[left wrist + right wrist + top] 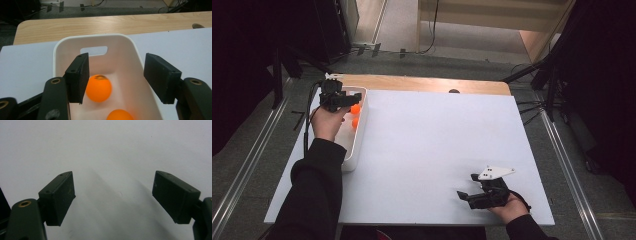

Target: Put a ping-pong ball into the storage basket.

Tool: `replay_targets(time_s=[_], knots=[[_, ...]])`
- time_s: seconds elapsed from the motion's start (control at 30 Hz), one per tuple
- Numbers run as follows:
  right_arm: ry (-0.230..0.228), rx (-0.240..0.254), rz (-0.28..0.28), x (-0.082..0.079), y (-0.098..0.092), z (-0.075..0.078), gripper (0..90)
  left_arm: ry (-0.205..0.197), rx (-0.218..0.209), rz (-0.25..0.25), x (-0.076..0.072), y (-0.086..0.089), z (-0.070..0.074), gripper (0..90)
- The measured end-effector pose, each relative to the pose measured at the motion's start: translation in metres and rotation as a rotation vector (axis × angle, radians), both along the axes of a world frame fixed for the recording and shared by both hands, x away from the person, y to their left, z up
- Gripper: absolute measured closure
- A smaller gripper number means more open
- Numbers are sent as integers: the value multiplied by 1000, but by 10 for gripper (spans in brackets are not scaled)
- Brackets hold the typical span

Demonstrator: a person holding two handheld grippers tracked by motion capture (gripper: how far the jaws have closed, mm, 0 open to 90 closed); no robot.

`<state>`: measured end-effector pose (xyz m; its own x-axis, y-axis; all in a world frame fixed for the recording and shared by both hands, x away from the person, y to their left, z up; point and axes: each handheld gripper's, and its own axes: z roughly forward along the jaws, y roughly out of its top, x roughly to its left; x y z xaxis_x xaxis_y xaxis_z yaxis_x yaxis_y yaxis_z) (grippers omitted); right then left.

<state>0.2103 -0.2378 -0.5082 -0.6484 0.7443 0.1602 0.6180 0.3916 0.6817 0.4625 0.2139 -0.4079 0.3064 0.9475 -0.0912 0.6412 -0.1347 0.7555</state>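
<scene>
A white bin (357,146) stands at the left edge of the white sheet, with two orange balls (355,109) in it. My left gripper (347,98) hovers over the bin's far end. In the left gripper view its jaws (116,75) stand apart above the bin (95,37). One orange ball (98,87) lies on the bin floor close by the left pad, free of both pads, and a second ball (119,115) lies nearer. My right gripper (466,185) rests low at the sheet's near right, and its jaws (113,195) are wide apart with nothing between them.
A white sheet (437,135) covers most of the wooden table (422,84), whose bare far strip has a small dark hole (454,91). Dark stands and cables flank the table on the floor.
</scene>
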Motion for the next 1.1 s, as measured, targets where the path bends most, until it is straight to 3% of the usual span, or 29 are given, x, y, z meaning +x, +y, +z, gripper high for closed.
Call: replay_targets(time_s=[0.23, 0.3, 0.4, 0.87, 1.1], knots=[[-1, 0, 4, 0, 1, 0, 168, 6, -21, -13, 0, 2, 2, 347], [-1, 0, 4, 0, 1, 0, 168, 3, -47, -32, -2, 2, 4, 347], [-2, 0, 2, 0, 0, 0, 168, -13, -44, -52, -5, 0, 8, 347], [-6, -2, 4, 0, 1, 0, 168, 26, -96, -202, -9, -11, 10, 345], [-3, -3, 4, 0, 1, 0, 168, 25, -125, -232, -13, -16, 14, 344]])
